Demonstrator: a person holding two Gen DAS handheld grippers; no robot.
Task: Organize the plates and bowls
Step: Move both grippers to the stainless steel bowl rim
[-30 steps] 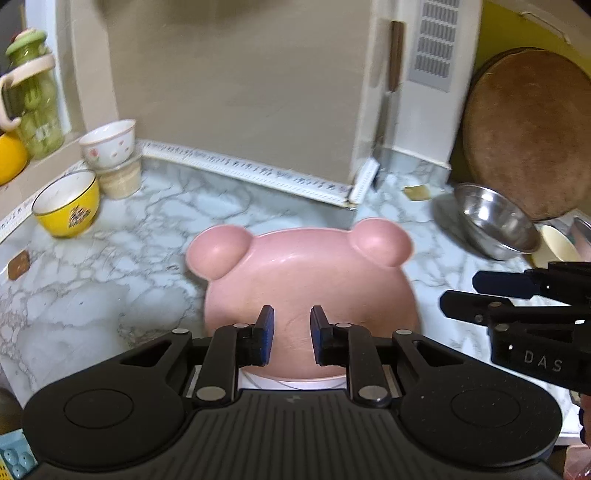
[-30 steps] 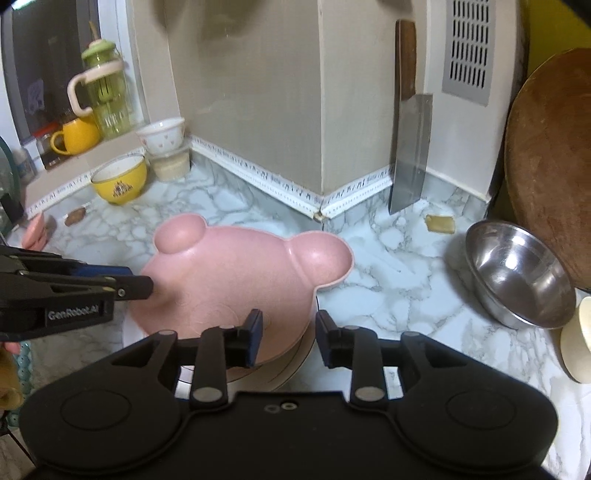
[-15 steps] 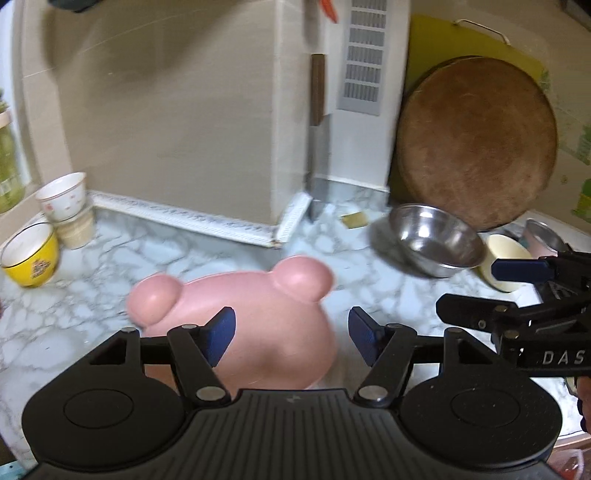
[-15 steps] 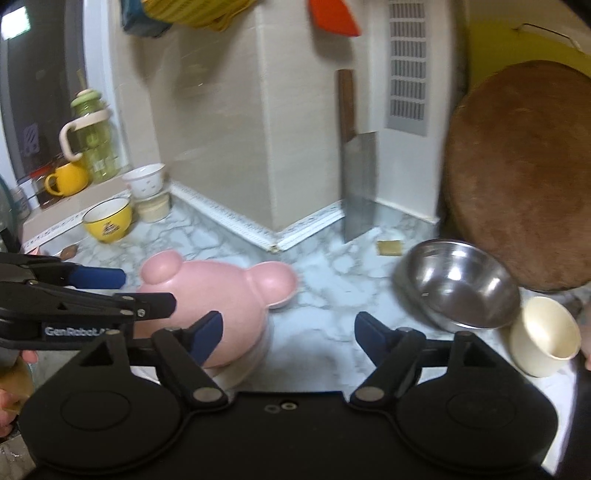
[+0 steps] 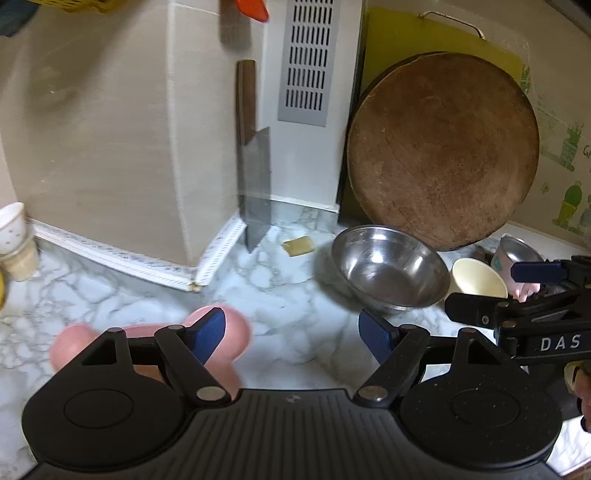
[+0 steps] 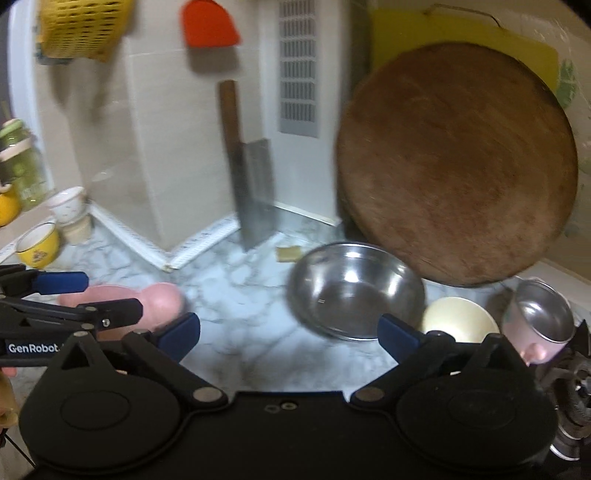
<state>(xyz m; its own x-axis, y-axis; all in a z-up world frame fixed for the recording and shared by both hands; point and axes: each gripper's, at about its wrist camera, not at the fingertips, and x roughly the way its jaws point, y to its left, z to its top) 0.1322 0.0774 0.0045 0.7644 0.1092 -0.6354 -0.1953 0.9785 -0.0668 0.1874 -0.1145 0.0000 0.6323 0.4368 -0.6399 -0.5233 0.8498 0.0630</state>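
Observation:
The pink bear-shaped plate (image 5: 236, 336) lies on the marble counter at the lower left, partly behind my left gripper's body; its ears (image 6: 162, 301) show in the right wrist view too. My left gripper (image 5: 291, 334) is off the plate, its jaws still opening with only bare counter between them. My right gripper (image 6: 288, 334) also stands wide, still opening and holding nothing. A steel bowl (image 5: 388, 271) (image 6: 354, 290) sits ahead to the right. Beside it stand a cream bowl (image 5: 478, 282) (image 6: 458, 319) and a small steel-lined pink cup (image 6: 541, 314).
A round wooden board (image 5: 443, 151) leans on the back wall over a yellow board (image 6: 461, 35). A cleaver (image 5: 255, 192) stands in the corner. A yellow bowl (image 6: 37, 245) and stacked white cups (image 6: 70, 212) sit far left. The stove edge (image 6: 569, 398) is at the right.
Both grippers let go of the pink plate, opened wide and swung right and upward. The plate has slid to the lower left of both views; the steel bowl is now near centre.

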